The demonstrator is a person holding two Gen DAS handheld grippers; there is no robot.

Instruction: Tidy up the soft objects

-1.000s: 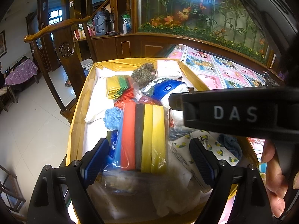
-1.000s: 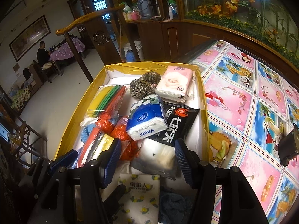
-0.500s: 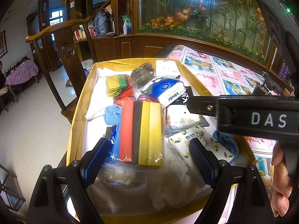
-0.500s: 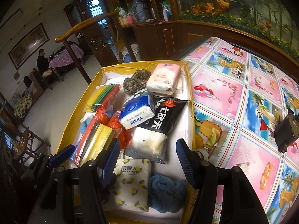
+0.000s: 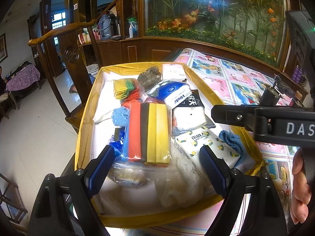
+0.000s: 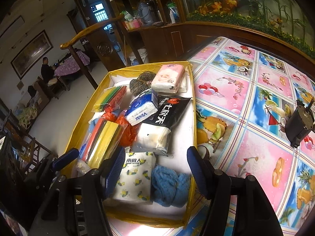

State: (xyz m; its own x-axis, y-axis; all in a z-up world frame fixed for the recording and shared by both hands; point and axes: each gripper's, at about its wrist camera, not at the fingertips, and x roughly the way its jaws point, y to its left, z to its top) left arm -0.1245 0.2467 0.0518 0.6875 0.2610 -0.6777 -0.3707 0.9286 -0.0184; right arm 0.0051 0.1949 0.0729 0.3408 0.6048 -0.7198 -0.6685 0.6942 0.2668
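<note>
A yellow box [image 5: 84,118] of soft goods is being framed by both cameras at the edge of a table [image 6: 256,90]. The left gripper [image 5: 155,164] is being held wide open over the near end, nothing pressed by its pads; below it a sponge pack [image 5: 149,131] is being shown in a clear bag whose lower end is blurred against white cloth. The right gripper [image 6: 153,170] is being opened, its jaws standing clear of the lemon-print tissue pack [image 6: 135,177] and the blue cloth [image 6: 169,184] seen between them. The Vinda pack [image 6: 141,110] is being propped on a black pack [image 6: 167,114], whose lower part is hard to read. A scourer [image 6: 140,81] is being half hidden behind the Vinda pack, beside a pink pack [image 6: 169,78]. In the left view, the right gripper's body is being cut off at the frame edge, with only part of a hand [image 5: 299,186] shown.
</note>
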